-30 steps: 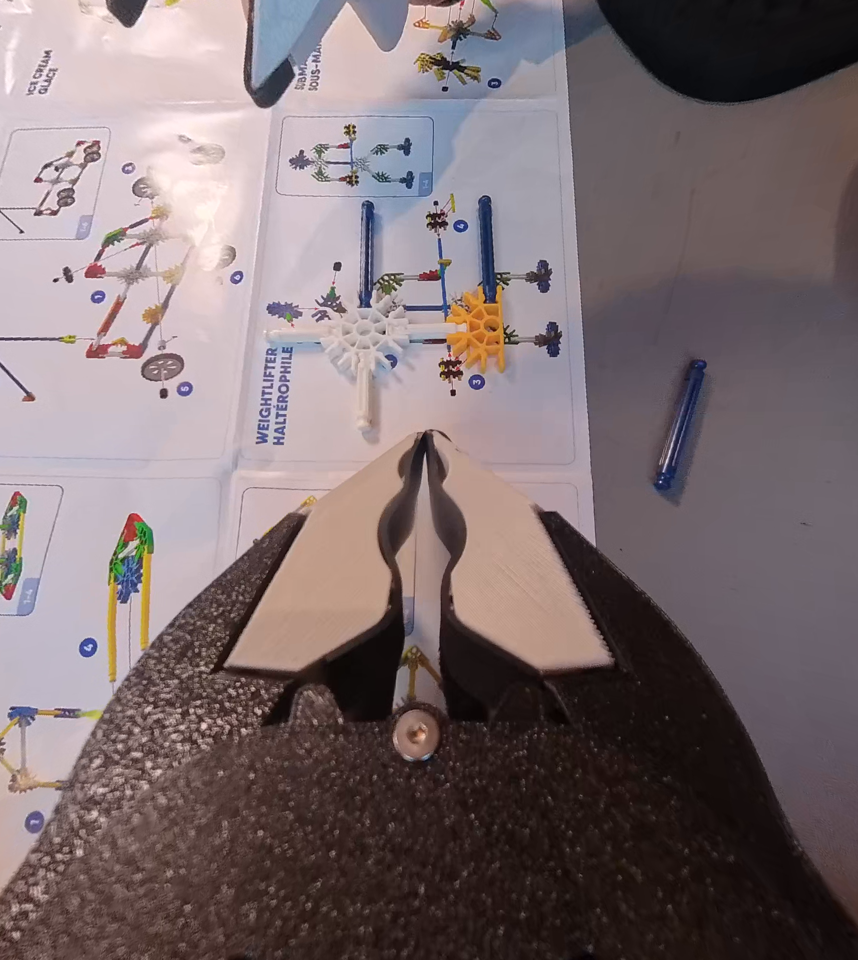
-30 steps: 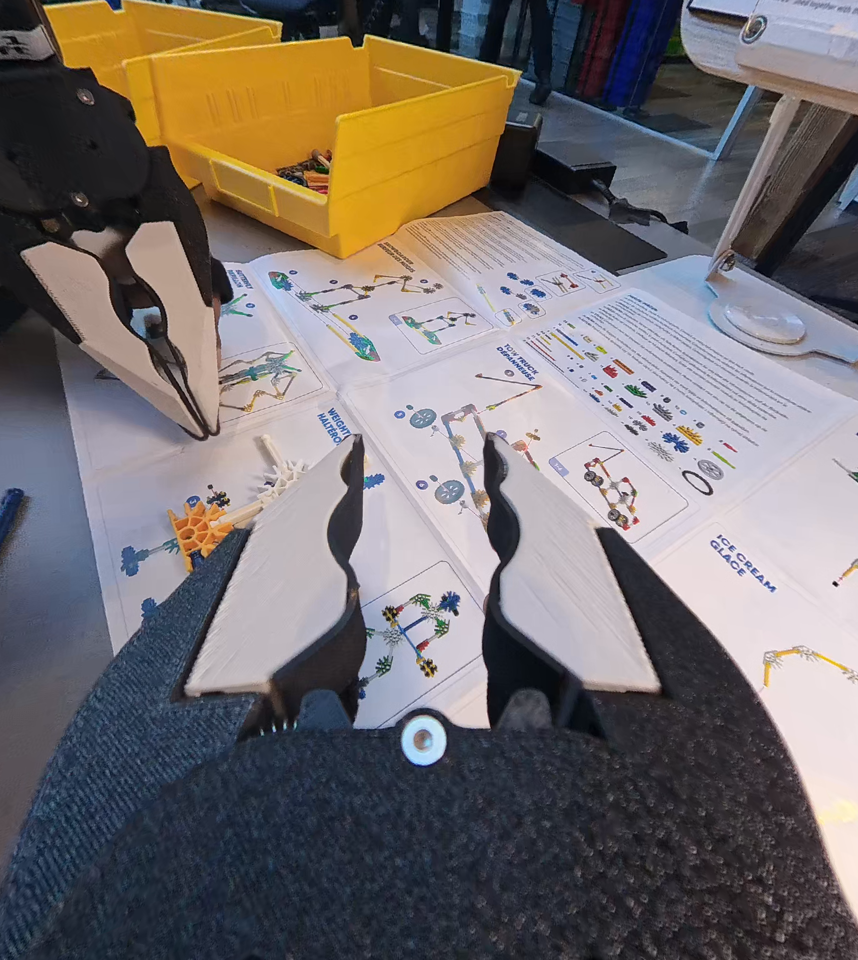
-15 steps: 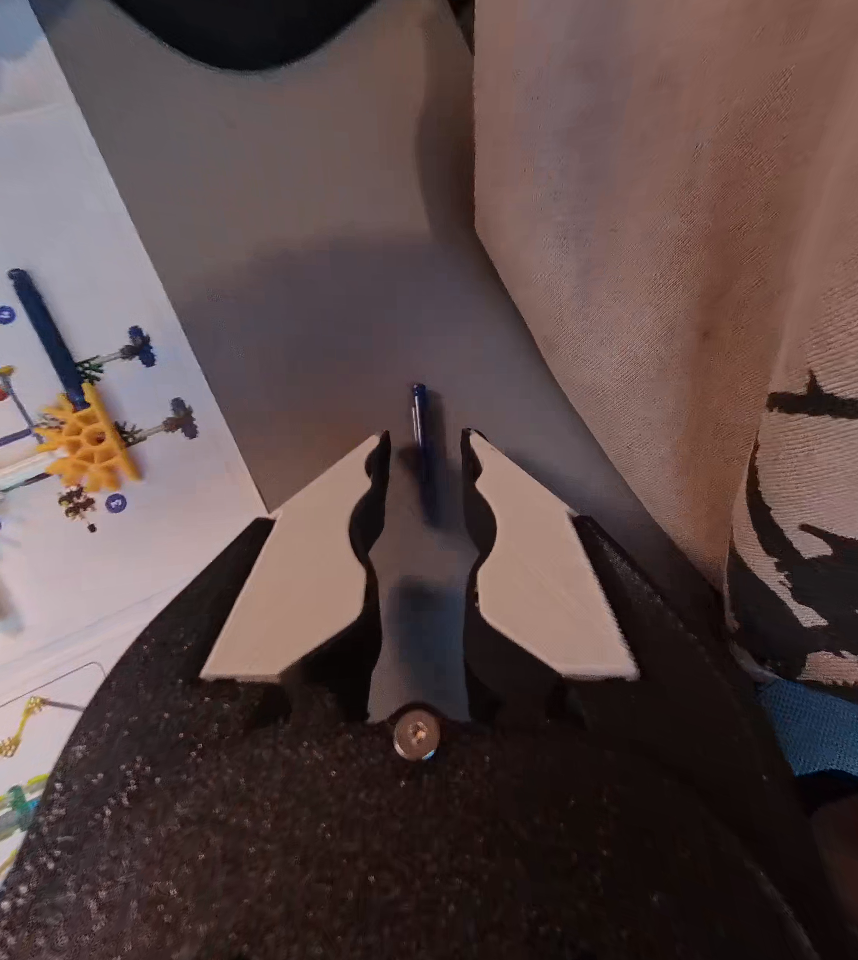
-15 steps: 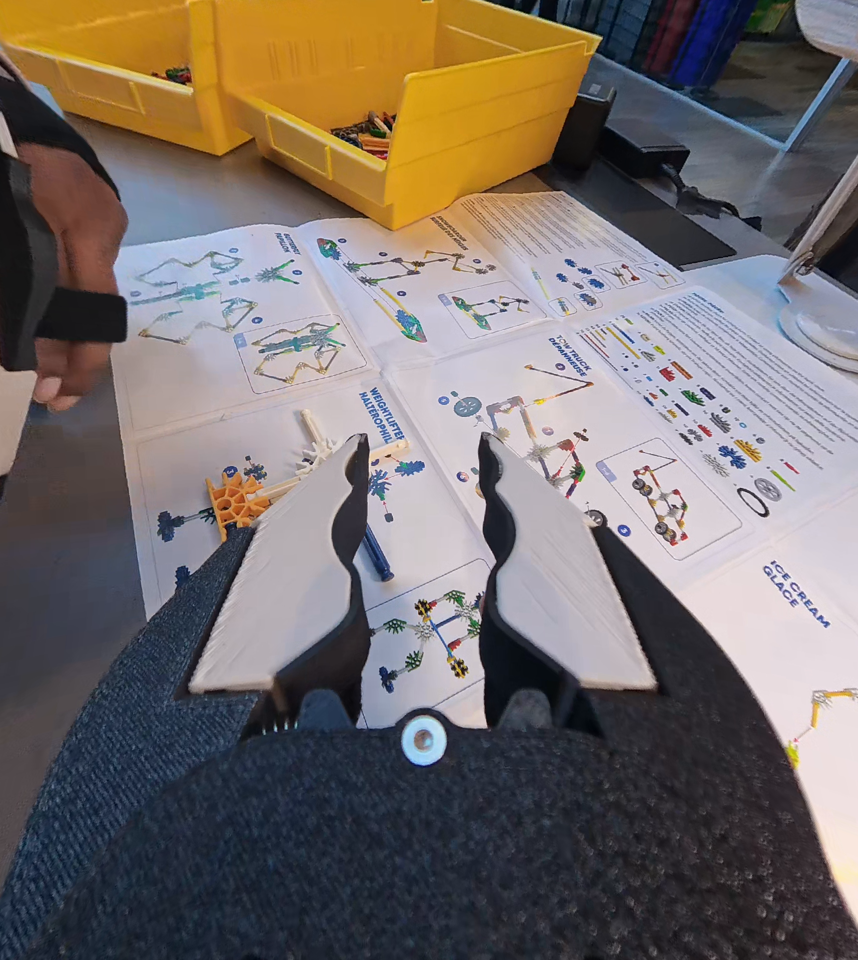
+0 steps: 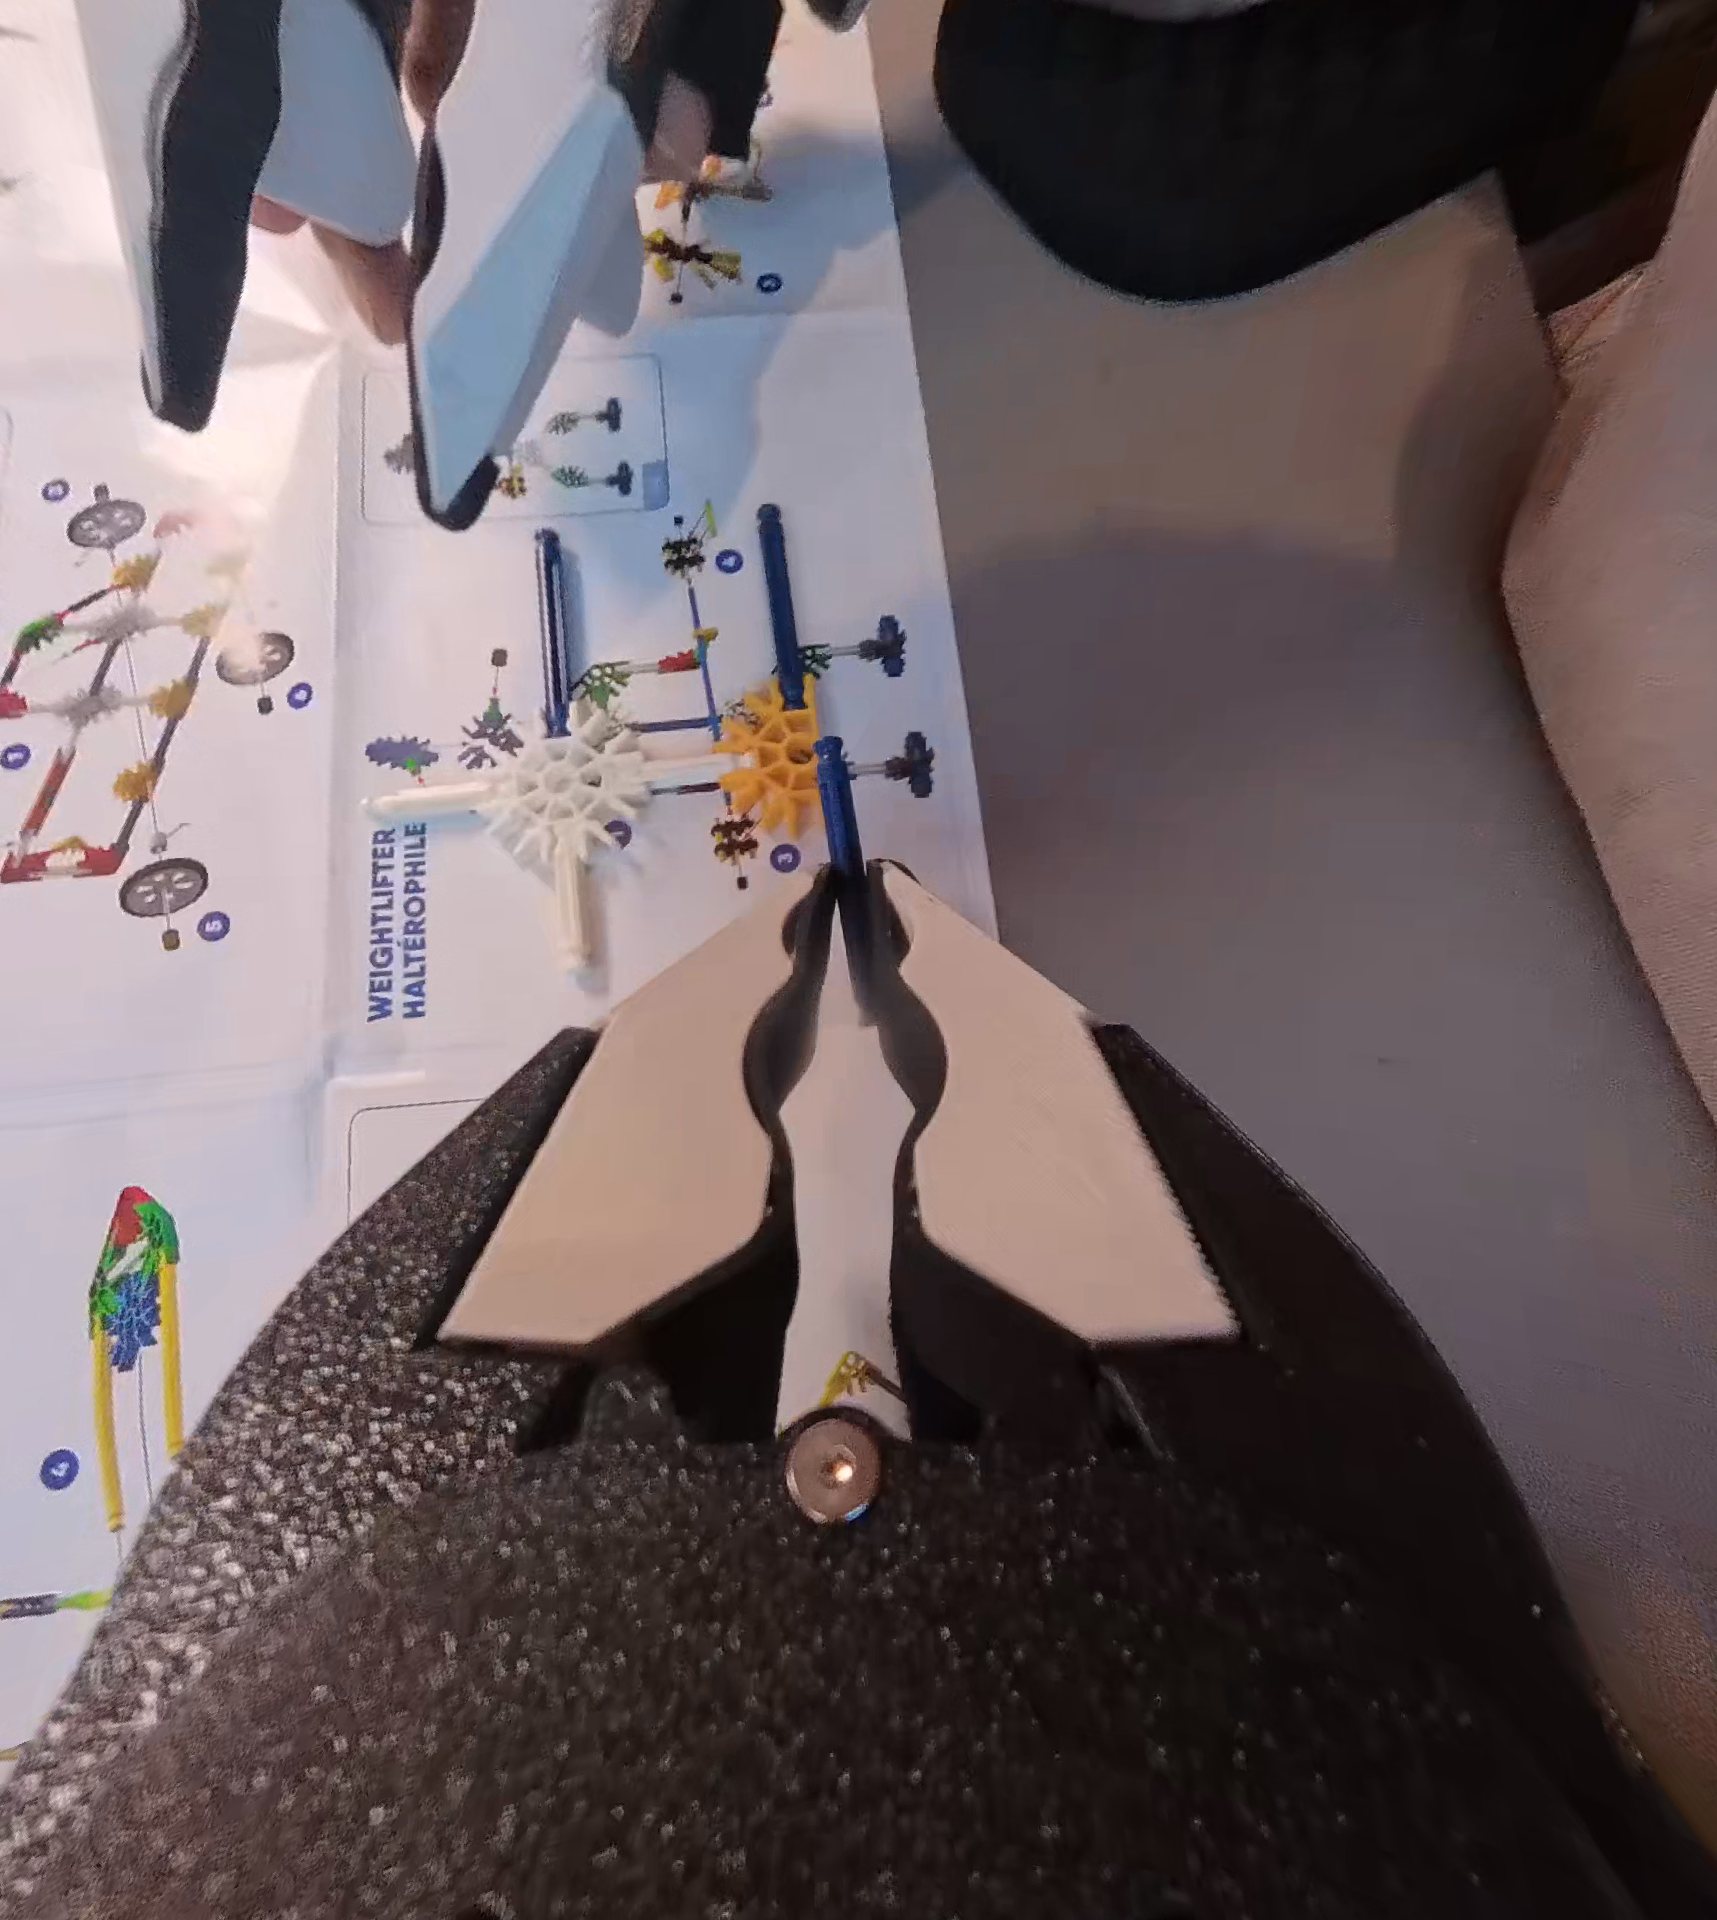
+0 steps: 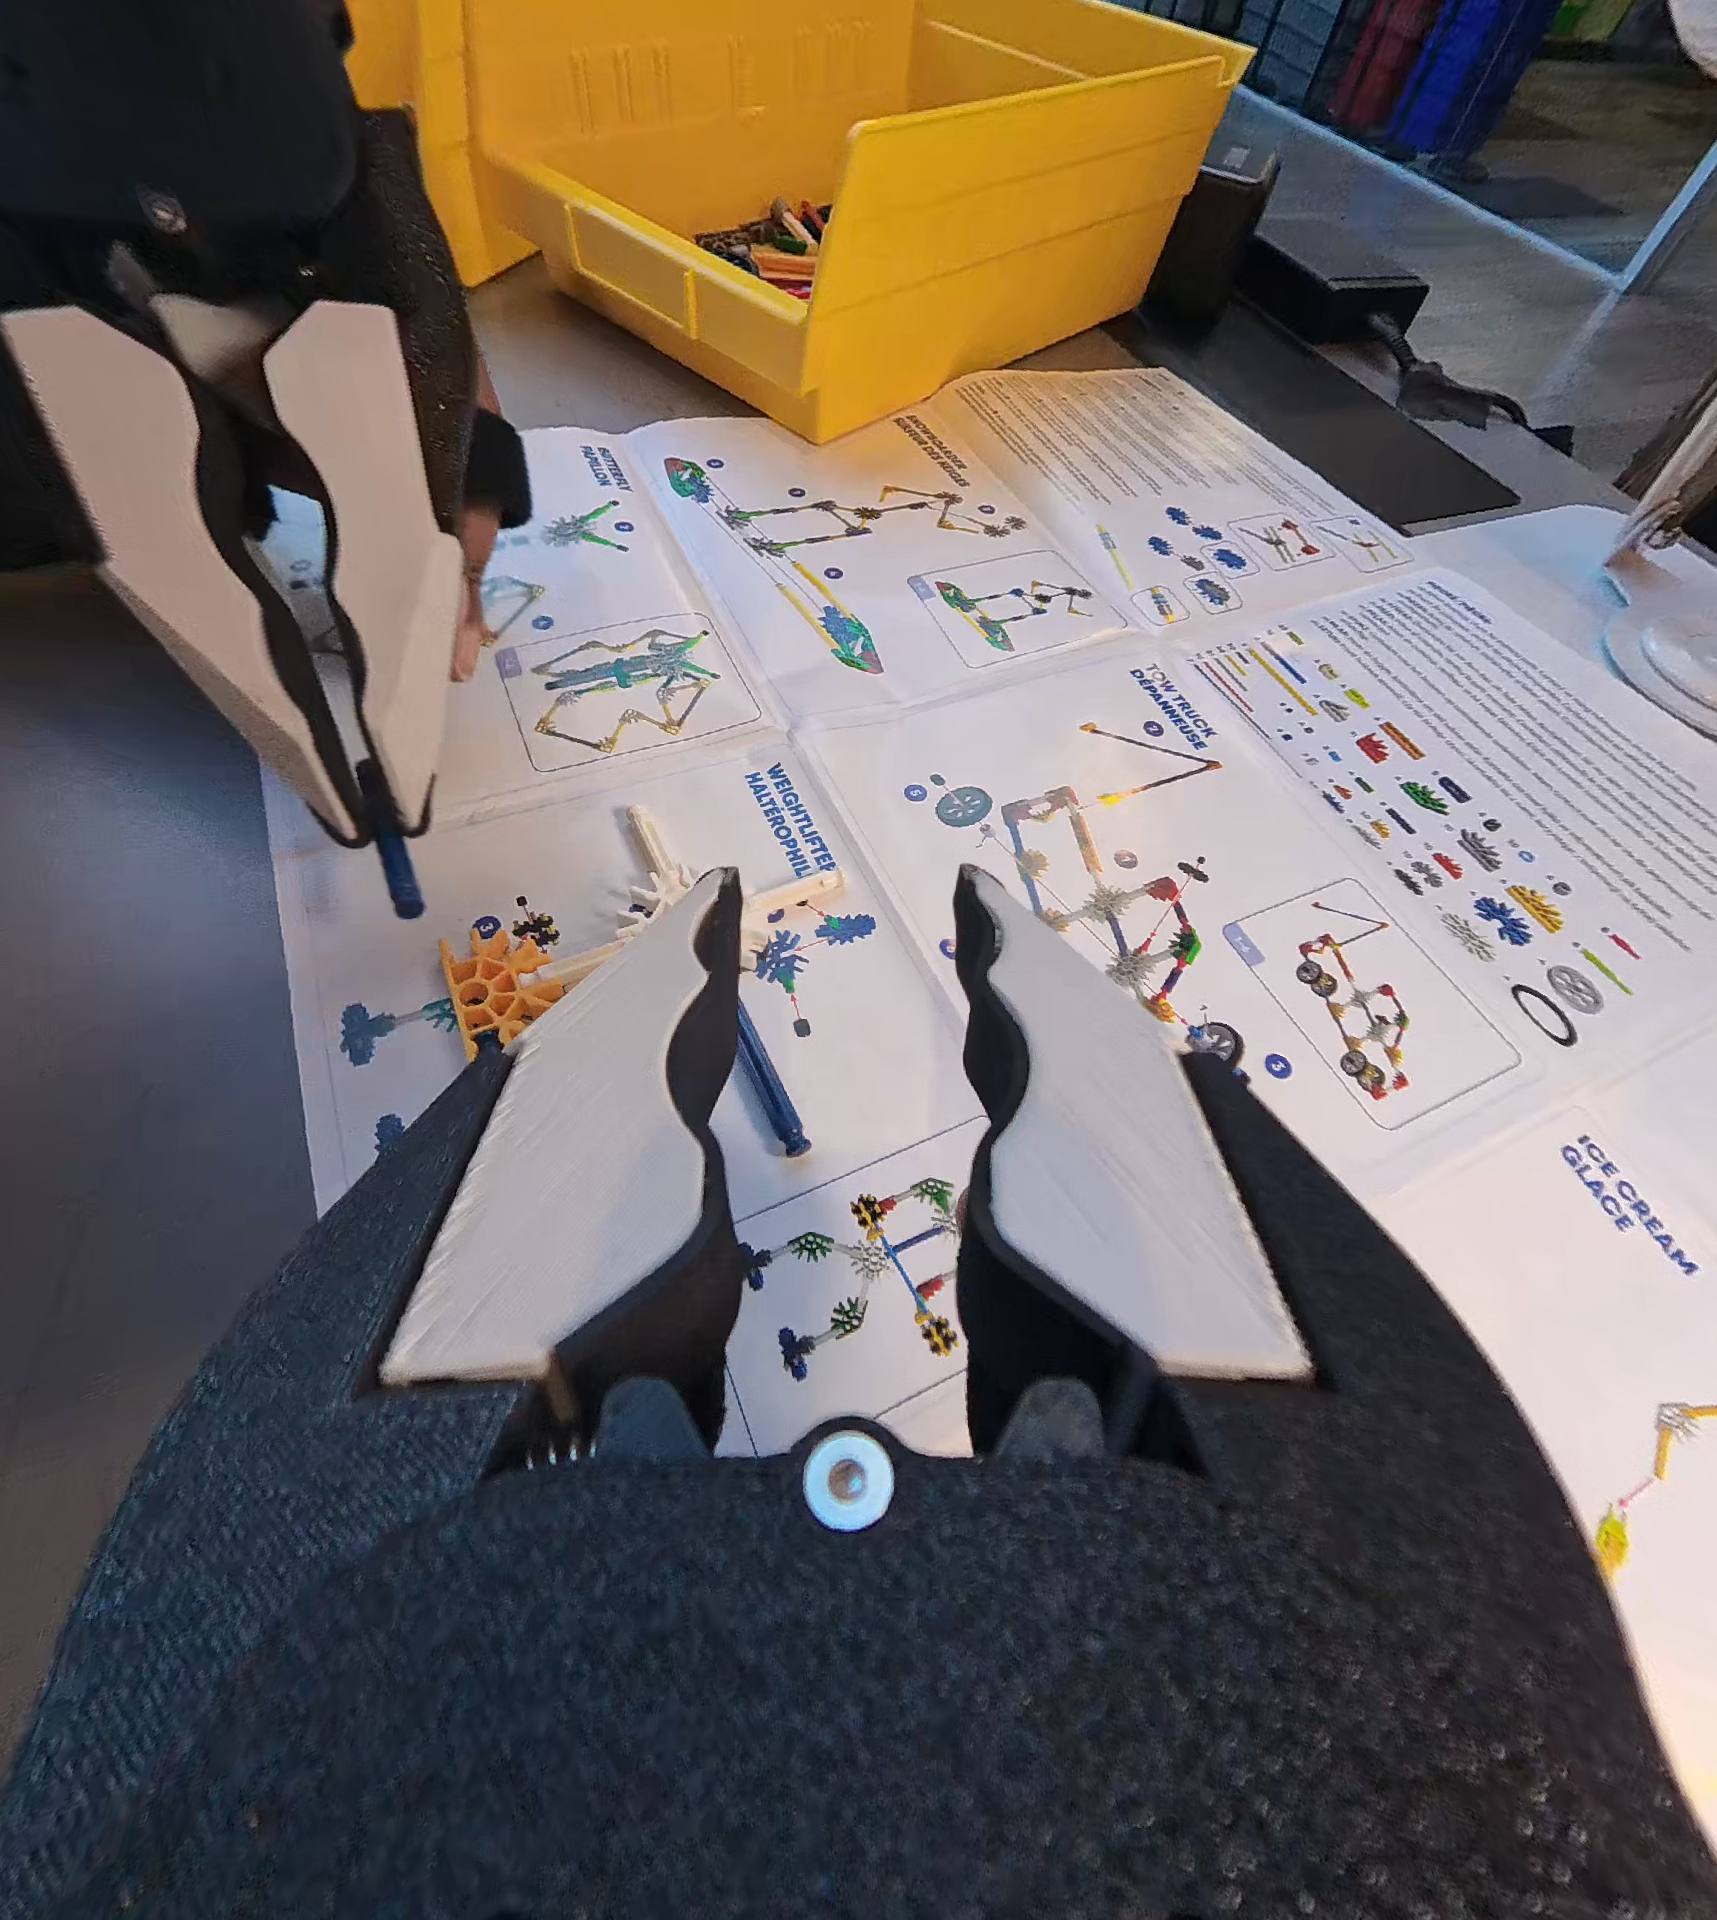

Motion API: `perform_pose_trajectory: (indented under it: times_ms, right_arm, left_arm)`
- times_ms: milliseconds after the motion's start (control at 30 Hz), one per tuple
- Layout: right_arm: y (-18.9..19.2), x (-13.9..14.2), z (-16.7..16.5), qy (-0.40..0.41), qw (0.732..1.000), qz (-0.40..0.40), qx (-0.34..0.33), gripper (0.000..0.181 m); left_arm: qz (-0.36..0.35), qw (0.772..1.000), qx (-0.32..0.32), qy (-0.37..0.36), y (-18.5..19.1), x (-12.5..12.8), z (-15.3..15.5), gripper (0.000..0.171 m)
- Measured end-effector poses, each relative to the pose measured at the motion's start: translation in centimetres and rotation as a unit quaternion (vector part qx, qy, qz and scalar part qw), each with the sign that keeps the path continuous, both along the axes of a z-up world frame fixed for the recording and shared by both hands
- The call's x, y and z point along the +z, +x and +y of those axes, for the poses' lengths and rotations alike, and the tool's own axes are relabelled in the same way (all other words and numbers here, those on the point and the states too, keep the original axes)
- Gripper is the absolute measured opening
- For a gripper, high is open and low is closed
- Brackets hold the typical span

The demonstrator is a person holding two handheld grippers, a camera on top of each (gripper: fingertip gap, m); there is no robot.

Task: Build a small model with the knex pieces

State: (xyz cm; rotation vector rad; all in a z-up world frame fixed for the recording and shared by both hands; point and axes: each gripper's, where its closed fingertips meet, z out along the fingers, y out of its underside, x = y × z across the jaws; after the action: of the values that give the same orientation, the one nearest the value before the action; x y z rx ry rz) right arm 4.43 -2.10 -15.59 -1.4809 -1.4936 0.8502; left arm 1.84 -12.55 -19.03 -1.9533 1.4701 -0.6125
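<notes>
Swung back from the bare table (image 5: 1249, 831) to the paper since half a second ago, and closed: left gripper (image 5: 849, 878) now over the right edge of the instruction sheet (image 5: 210, 987), fingers pressed together on the near end of the held blue rod (image 5: 836, 805), no longer spread around it. From the left in the left wrist view: printed build diagrams; then the white connector (image 5: 568, 790), flat on the sheet with white rods plugged in; then the far blue rod (image 5: 553, 623) reaching away from it; then the yellow connector (image 5: 776, 769), linked to the white one by a white rod, with a second blue rod (image 5: 781, 613) running off its far side, plugged in or only touching, cannot tell. Just right of that, the held blue rod, free tip at the yellow connector's right edge; near in the right wrist view, contact not clear. Farther right, grey table and beige cloth (image 5: 1664, 727). Above the sheet, right gripper (image 6: 843, 883), fingers spread wide, gripping nothing, hanging over the far blue rod, with a yellow bin (image 6: 937, 260) beyond. For a clean job: keep the pinch tight, since a short grip on a thin rod probably lets it swivel; hold the rod in line with the fingers; approach slowly, as light parts on glossy paper likely slide; keep the free gripper close as a brace.
</notes>
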Motion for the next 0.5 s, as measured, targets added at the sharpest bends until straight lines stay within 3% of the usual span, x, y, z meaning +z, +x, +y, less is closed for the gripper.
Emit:
perform_pose_trajectory:
  times_ms: [200,300,500]
  right_arm:
    - [-0.2,-0.5,-1.4,0.001,0.999,-0.013,0.036,0.032]
    - [-0.4,-0.9,-3.8,-0.006,0.996,-0.022,0.09,0.014]
    - [-1.4,-2.5,-7.8,-0.011,0.986,-0.079,0.147,0.003]
  left_arm:
    - [0.031,0.999,0.002,-0.021,0.0,-1.6,0.6,0.003]
    - [0.038,0.999,-0.003,-0.029,0.0,-1.8,0.4,0.003]
    - [0.045,0.998,-0.004,-0.033,-0.2,-1.9,0.4,0.003]
